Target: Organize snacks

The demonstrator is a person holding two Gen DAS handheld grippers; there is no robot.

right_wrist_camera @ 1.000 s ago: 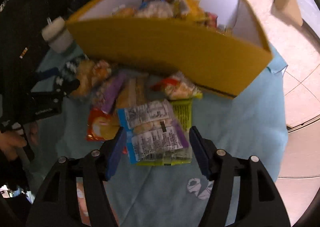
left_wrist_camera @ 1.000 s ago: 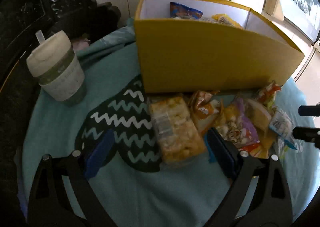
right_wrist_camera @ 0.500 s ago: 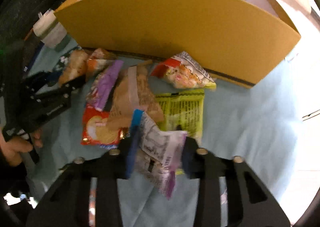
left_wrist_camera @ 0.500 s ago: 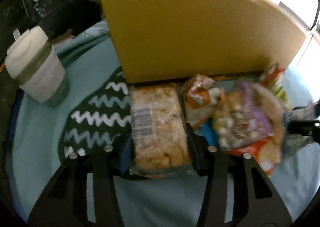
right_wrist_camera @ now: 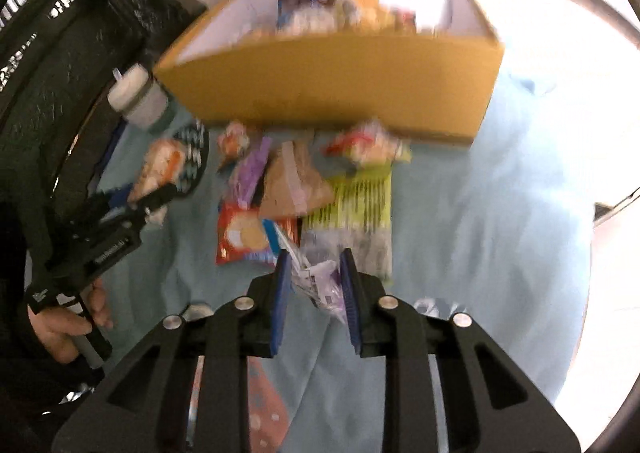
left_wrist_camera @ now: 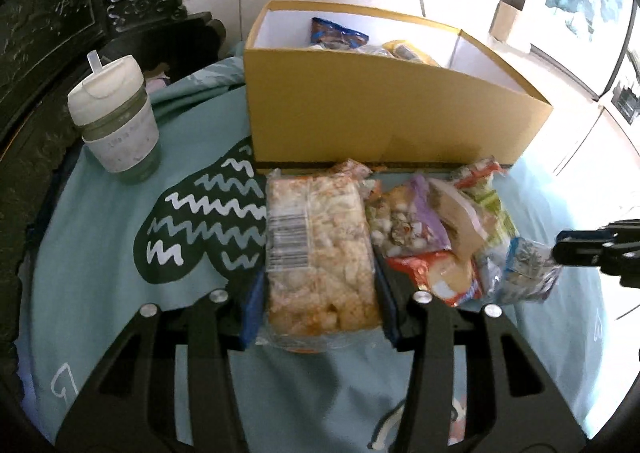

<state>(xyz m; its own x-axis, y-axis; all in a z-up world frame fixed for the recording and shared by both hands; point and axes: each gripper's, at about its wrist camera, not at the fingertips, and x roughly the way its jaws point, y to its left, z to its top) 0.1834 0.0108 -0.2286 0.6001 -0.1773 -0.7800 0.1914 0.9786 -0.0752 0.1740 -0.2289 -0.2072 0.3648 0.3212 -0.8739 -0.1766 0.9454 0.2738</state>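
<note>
Left gripper (left_wrist_camera: 318, 293) clamps the clear rice-cracker pack (left_wrist_camera: 318, 253) just in front of the yellow box (left_wrist_camera: 384, 109), right gripper (right_wrist_camera: 314, 289) pinches a crumpled purple-white packet (right_wrist_camera: 320, 279), both pitched down.

Matt cardboard box (left_wrist_camera: 384, 117), glossy plastic packets (left_wrist_camera: 320, 253)

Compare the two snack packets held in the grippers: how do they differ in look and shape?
The clear rice-snack packet in the left gripper is wide, flat and see-through; the purple-and-white packet in the right gripper is narrower, crumpled and printed. The first shows a barcode. Both are clamped between blue pads.
</note>
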